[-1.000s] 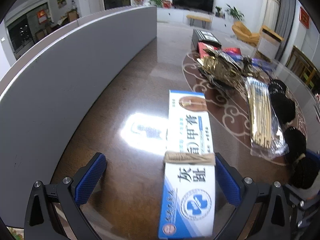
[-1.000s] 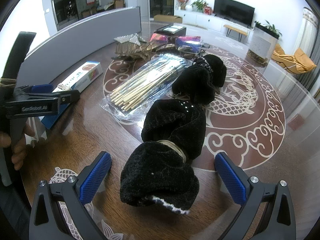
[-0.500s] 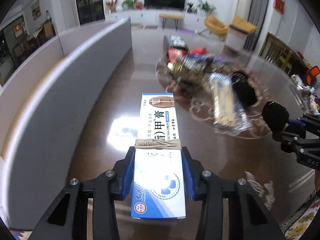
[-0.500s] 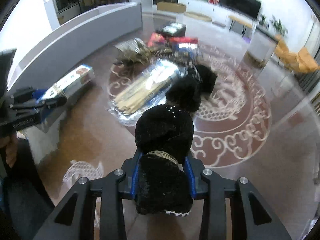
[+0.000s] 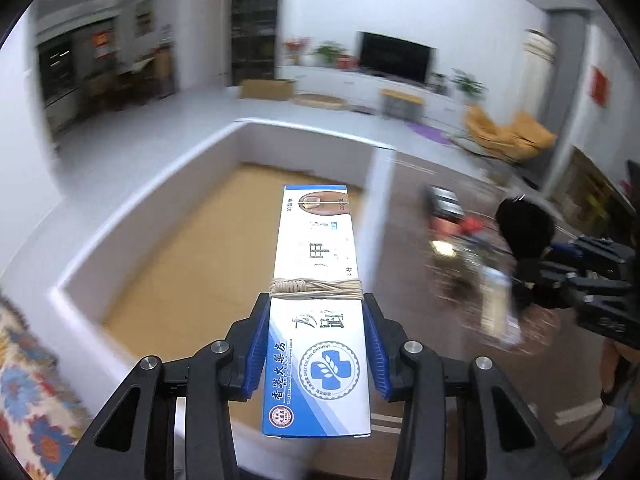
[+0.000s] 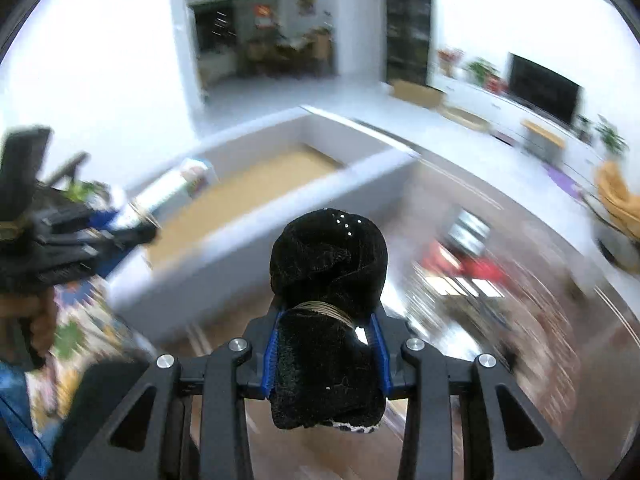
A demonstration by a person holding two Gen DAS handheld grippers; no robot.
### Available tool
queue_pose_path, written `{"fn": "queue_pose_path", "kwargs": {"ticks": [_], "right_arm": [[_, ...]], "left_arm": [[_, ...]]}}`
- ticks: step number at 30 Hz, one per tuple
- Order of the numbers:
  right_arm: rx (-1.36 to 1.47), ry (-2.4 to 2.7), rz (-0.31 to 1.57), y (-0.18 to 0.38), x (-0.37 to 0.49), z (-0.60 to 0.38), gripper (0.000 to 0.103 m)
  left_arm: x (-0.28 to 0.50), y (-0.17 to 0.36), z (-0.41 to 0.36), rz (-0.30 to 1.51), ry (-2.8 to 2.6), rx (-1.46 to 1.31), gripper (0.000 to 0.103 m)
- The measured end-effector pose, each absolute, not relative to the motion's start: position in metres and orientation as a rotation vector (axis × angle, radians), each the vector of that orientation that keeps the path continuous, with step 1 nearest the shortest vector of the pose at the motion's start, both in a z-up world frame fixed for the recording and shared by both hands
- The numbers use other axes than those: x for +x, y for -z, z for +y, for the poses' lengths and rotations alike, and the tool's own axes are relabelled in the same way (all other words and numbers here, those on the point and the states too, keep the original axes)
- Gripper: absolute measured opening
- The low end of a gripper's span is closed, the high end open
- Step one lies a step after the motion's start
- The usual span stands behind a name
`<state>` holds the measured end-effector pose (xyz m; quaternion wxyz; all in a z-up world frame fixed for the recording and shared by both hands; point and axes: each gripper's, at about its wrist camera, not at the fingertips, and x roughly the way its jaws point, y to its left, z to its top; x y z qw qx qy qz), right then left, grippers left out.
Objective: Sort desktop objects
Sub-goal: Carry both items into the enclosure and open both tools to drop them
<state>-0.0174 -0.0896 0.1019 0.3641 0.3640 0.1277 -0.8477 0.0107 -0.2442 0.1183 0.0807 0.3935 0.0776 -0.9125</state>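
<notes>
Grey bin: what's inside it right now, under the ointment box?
The grey bin shows only a bare cardboard-brown floor. The ointment box, held above it in the left tool, hides part of that floor, so that strip cannot be checked.

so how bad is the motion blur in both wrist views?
Left wrist: held ointment box and left gripper sharp, table clutter at right smeared. Right wrist: black fabric bundle sharp, table items and grey bin streaked.
</notes>
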Motion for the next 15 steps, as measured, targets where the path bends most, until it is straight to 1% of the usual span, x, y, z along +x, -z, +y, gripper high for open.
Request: {"fn": "queue_pose_path", "kwargs": {"ticks": [2, 5, 8, 10, 12, 13, 14, 15], "right_arm": [[0.882, 2.125, 0.304, -0.109, -0.026, -0.144, 0.038], [0.856, 2.050, 0.307, -0.103, -0.037, -0.215, 0.038], [0.893, 1.977, 0.410, -0.072, -0.044, -0.281, 0.038], [0.928, 1.948, 0.472, -0.050, -0.046, -0.303, 0.038], [0.979, 1.913, 0.547, -0.028, -0.046, -0.318, 0.040], [1.009, 1.905, 0.593, -0.017, -0.047, -0.323, 0.046], [1.021, 1.900, 0.622, -0.009, -0.048, -0.324, 0.056], [1.021, 1.891, 0.648, -0.002, -0.046, -0.325, 0.062]], "left_arm": [[0.006, -0.111, -0.283, 0.260, 2.645, 1.190, 0.043], [-0.003, -0.089, -0.324, 0.284, 2.547, 1.236, 0.043], [-0.017, -0.064, -0.349, 0.310, 2.482, 1.301, 0.043], [-0.025, -0.049, -0.358, 0.302, 2.452, 1.337, 0.043], [-0.030, -0.039, -0.361, 0.288, 2.432, 1.354, 0.045], [-0.032, -0.036, -0.362, 0.283, 2.424, 1.363, 0.045], [-0.037, -0.030, -0.359, 0.278, 2.427, 1.382, 0.048], [-0.039, -0.027, -0.356, 0.251, 2.443, 1.398, 0.052]]}}
